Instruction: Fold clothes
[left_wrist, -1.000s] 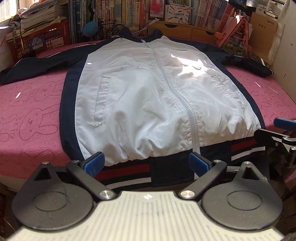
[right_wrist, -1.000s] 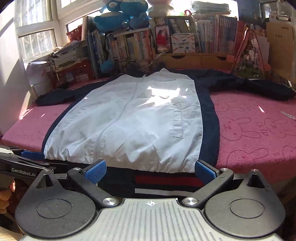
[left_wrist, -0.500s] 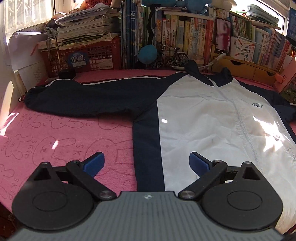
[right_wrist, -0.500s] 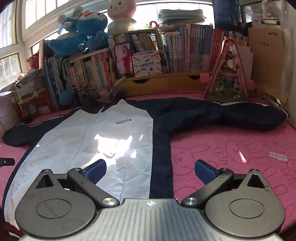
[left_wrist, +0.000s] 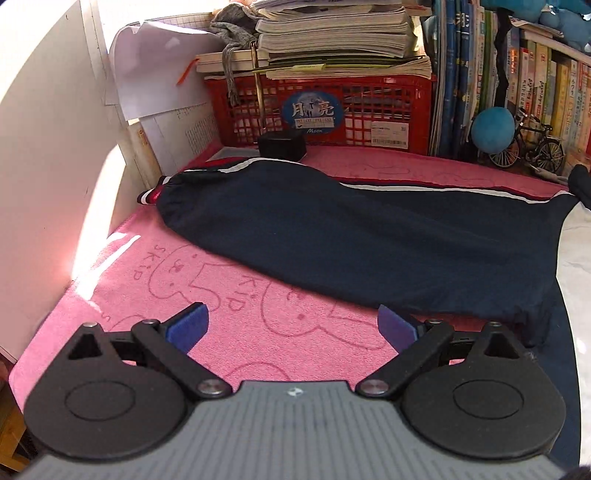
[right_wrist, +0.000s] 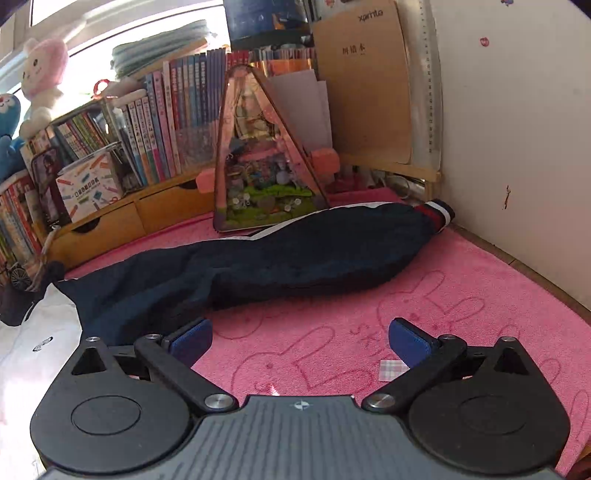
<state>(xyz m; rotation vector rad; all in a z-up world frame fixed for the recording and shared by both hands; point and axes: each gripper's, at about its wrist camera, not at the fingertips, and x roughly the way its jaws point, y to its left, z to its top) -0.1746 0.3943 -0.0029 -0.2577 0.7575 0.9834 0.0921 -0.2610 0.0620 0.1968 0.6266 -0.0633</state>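
Observation:
A navy and white jacket lies flat on a pink towel. In the left wrist view its left sleeve (left_wrist: 369, 236) stretches out to a striped cuff (left_wrist: 155, 192) near the wall, and the white body (left_wrist: 576, 258) shows at the right edge. My left gripper (left_wrist: 291, 326) hovers open over the pink towel (left_wrist: 147, 280), just short of the sleeve. In the right wrist view the other sleeve (right_wrist: 295, 254) runs to a striped cuff (right_wrist: 437, 214) by the right wall. My right gripper (right_wrist: 300, 339) is open above the towel, empty, in front of that sleeve.
A red basket (left_wrist: 325, 110) under stacked papers and a small black box (left_wrist: 281, 147) stand behind the left sleeve. A triangular glass display (right_wrist: 258, 158), books and wooden drawers (right_wrist: 110, 225) stand behind the right sleeve. White walls (right_wrist: 517, 147) close both sides. A small checked tag (right_wrist: 392, 369) lies on the towel.
Both grippers have swung outward from the jacket's hem: the left toward the left sleeve, the right toward the right sleeve. Both have stayed open and empty.

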